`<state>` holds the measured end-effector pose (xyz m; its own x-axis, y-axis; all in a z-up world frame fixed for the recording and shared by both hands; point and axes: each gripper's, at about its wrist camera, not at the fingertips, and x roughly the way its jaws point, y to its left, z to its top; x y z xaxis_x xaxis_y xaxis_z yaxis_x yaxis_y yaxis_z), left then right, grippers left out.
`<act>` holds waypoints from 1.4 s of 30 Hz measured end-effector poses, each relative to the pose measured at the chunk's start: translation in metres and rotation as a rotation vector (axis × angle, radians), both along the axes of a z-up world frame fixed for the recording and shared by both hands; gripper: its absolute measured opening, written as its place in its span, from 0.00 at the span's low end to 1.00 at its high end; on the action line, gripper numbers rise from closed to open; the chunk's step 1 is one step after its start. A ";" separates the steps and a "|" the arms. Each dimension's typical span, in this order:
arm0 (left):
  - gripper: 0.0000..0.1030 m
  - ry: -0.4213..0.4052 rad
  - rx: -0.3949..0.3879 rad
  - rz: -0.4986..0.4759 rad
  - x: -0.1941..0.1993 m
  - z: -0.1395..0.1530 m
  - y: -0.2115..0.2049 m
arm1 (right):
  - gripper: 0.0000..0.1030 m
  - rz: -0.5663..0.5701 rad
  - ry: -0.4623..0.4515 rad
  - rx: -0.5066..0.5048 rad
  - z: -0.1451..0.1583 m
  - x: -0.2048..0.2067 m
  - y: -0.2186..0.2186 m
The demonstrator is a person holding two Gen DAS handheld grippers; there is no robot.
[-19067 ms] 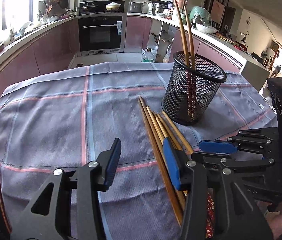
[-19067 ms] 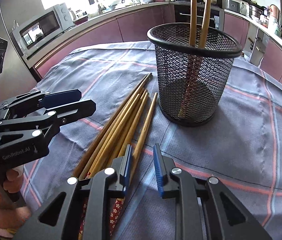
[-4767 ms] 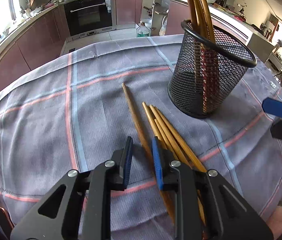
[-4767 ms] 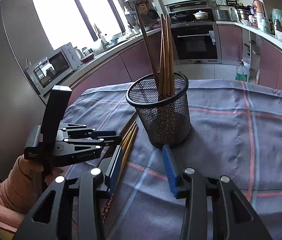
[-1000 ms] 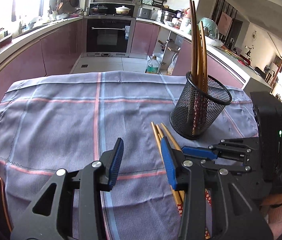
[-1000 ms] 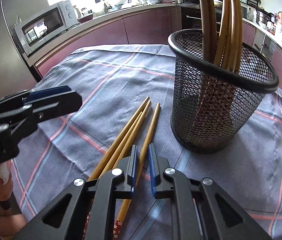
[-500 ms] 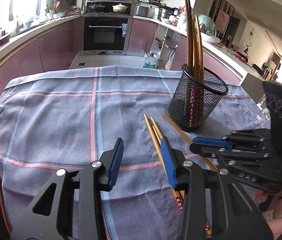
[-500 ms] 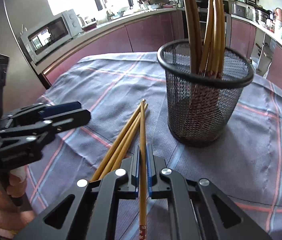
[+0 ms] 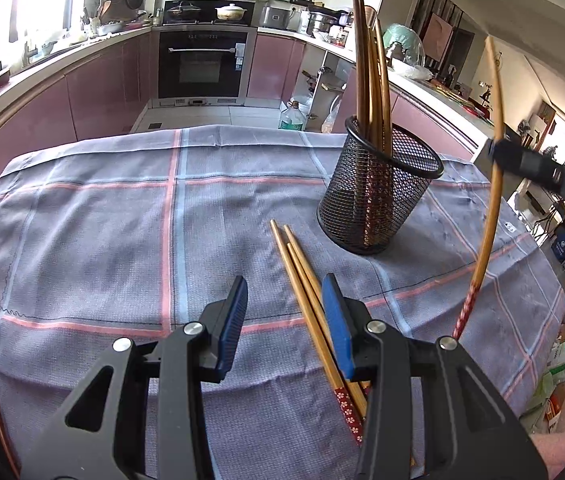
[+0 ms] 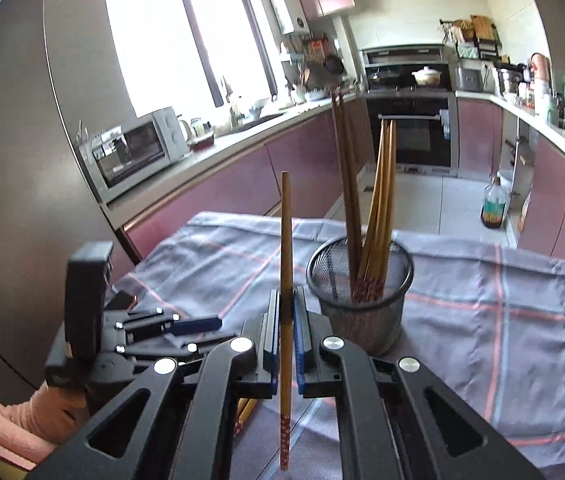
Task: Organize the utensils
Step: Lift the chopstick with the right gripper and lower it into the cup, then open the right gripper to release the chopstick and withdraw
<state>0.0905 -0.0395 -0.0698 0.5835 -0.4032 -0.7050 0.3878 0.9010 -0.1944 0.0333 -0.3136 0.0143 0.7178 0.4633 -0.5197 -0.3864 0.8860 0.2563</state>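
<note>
A black mesh holder [image 9: 378, 196] stands on the checked cloth with several chopsticks upright in it; it also shows in the right wrist view [image 10: 362, 300]. Three wooden chopsticks [image 9: 306, 288] lie on the cloth in front of the holder. My left gripper [image 9: 284, 312] is open and empty, low over their near ends. My right gripper [image 10: 286, 324] is shut on one chopstick [image 10: 285, 248] and holds it upright, lifted above the cloth to the left of the holder. That chopstick [image 9: 492, 184] shows at the right in the left wrist view.
The table is covered with a grey-blue checked cloth [image 9: 102, 232]. Kitchen counters, an oven [image 9: 202, 64] and a microwave [image 10: 134, 152] lie behind the table. The table's edge is close on the right in the left wrist view.
My right gripper has lifted its chopstick off the cloth and raised it upright, moving back from the holder. The left gripper stays open over the chopsticks on the cloth.
</note>
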 end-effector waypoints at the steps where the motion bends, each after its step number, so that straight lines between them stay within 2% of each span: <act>1: 0.37 0.001 0.000 -0.001 0.000 0.000 0.000 | 0.05 -0.010 -0.018 0.004 0.006 0.000 -0.002; 12: 0.37 0.005 0.004 -0.027 -0.004 -0.004 -0.009 | 0.05 -0.135 -0.236 0.026 0.067 0.018 -0.023; 17: 0.37 0.005 0.009 -0.033 -0.004 -0.005 -0.011 | 0.05 -0.197 -0.291 0.020 0.077 0.039 -0.029; 23: 0.37 0.010 0.011 -0.038 -0.005 -0.007 -0.011 | 0.05 -0.233 -0.264 -0.021 0.063 0.063 -0.027; 38: 0.37 0.016 0.024 -0.051 -0.005 -0.010 -0.016 | 0.05 -0.173 -0.034 -0.089 0.011 0.088 -0.007; 42: 0.37 0.016 0.030 -0.054 -0.006 -0.011 -0.017 | 0.08 -0.191 -0.012 -0.086 0.005 0.087 -0.008</act>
<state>0.0844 -0.0567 -0.0806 0.5498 -0.4124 -0.7264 0.4332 0.8843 -0.1741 0.1208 -0.3213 0.0188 0.7946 0.2724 -0.5426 -0.2115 0.9619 0.1731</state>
